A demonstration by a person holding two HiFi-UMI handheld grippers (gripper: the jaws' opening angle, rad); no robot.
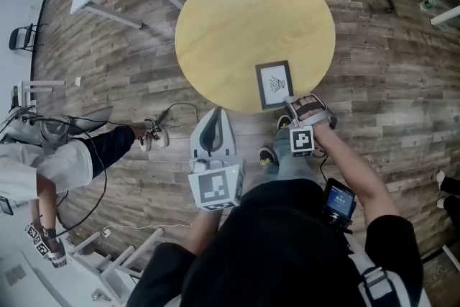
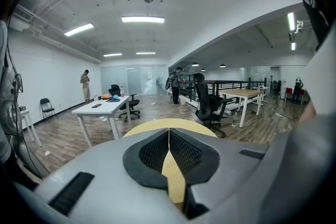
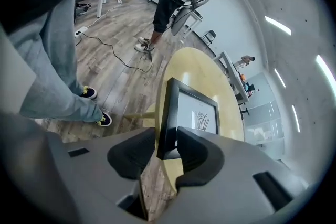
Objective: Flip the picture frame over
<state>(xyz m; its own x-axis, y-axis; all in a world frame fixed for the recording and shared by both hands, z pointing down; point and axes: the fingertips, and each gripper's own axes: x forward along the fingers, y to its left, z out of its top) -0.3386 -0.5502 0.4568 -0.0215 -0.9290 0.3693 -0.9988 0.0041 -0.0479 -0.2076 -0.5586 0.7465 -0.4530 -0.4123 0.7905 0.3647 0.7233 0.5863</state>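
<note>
Pic frame lies flat, drawing side up, at the near rim of the round table; long axis runs away from the person, short edge nearest, w/ the near corner just past the rim

R gripper is right at that near corner, pointing steeply down; L gripper sits off the rim to the frame's left, apart from it, so R is clearly the nearer one

In the right gripper view the jaws are spread part-way w/ the frame's corner between them; one pad touches the frame's edge, the other pad looks to have a thin gap, so prob. not pinched yet; frame runs straight ahead from the jaws, edge-on to them

L jaws pressed together, nothing between; table top shows beyond them

Coming move, as I judge it: close on that short edge, lift, roll the wrist so the drawing goes face down; the grip is on a corner, not mid-edge, so the frame may swing

Count: 1 frame; 1 round table; 2 grippers; 1 other person standing at left, away from the table
</note>
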